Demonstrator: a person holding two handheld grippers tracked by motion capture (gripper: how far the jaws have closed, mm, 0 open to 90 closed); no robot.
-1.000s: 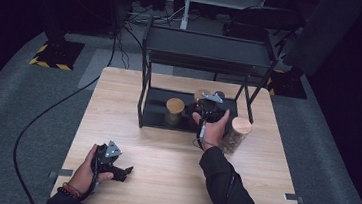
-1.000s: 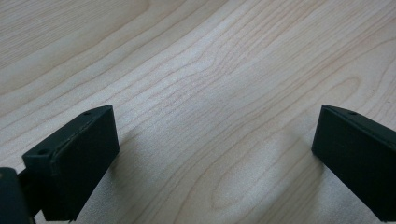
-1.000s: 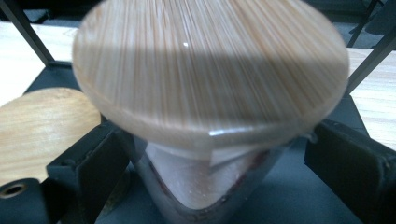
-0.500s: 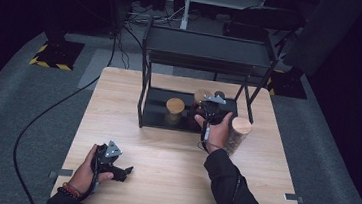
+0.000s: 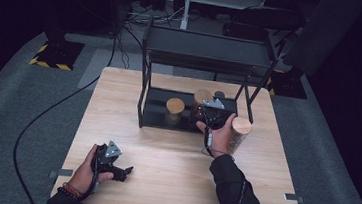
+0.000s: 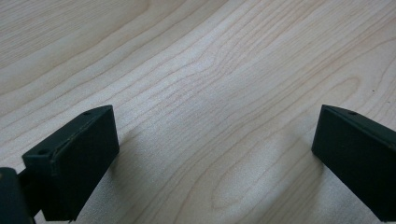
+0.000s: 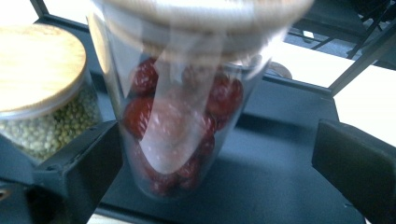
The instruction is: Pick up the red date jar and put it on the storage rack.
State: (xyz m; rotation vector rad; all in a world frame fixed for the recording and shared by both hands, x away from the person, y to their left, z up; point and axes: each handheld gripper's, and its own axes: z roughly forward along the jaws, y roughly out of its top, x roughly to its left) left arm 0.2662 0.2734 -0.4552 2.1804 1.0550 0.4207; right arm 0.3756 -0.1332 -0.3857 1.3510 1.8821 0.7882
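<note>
Counter (image 5: 173,166) is lit evenly from above in high view; surroundings are left nearly black. Pic is soft, low res. In left gripper view, wood grain is rendered sharp, w/ soft shadows cast beside the 2 jaws. In right gripper view, jar of red fruit (image 7: 182,116) is blurred & out of focus, glare is seen on its glass, background is blown out white.

Worktop (image 5: 164,150): pale wood; I see bare grain beneath my left tool (image 5: 121,172).
Rack (image 5: 151,106): stands ahead of my right tool (image 5: 207,115).
Wood-lidded jar (image 5: 240,133): just right of it.
</note>
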